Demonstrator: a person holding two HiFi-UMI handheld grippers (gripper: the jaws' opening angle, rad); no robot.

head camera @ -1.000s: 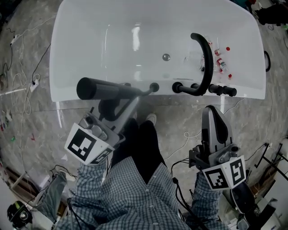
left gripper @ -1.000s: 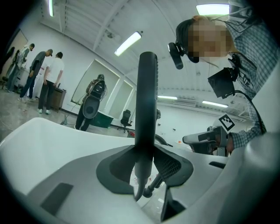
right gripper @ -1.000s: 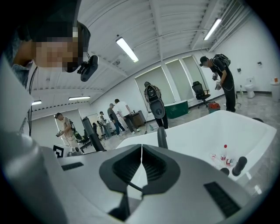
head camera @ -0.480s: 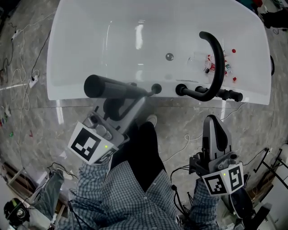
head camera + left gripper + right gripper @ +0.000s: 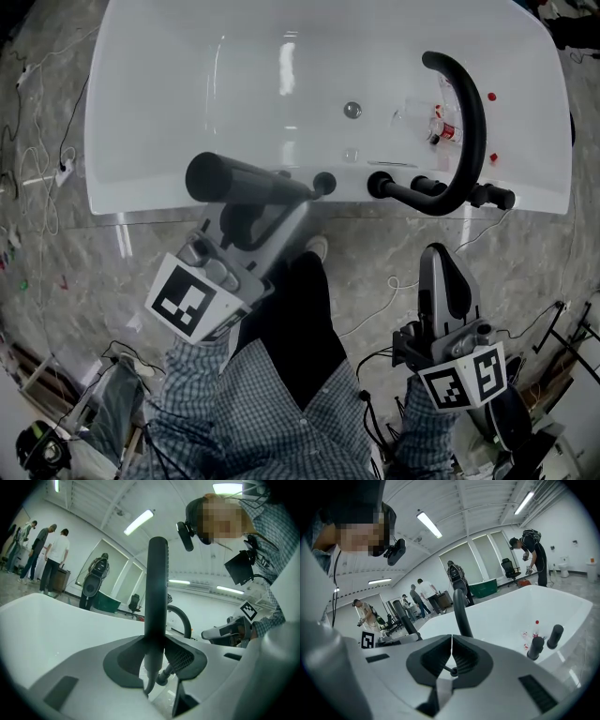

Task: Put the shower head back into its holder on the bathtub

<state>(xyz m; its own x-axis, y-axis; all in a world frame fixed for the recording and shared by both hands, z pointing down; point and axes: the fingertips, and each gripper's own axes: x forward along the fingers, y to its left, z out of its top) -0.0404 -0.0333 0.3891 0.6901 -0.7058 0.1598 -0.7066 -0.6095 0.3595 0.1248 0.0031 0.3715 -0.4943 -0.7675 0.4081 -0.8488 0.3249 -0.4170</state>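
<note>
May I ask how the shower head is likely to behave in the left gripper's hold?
The shower head looks rigid, so it probably won't droop. Its smooth round body may twist in the left gripper, since most of its length overhangs the fingers.

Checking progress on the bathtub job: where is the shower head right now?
The shower head is left of centre in the head view, clamped in the left gripper over the near rim of the bathtub, left of the curved faucet.

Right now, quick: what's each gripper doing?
Left gripper: shut on the dark grey cylindrical shower head.
Right gripper: shut, holding nothing.
</note>
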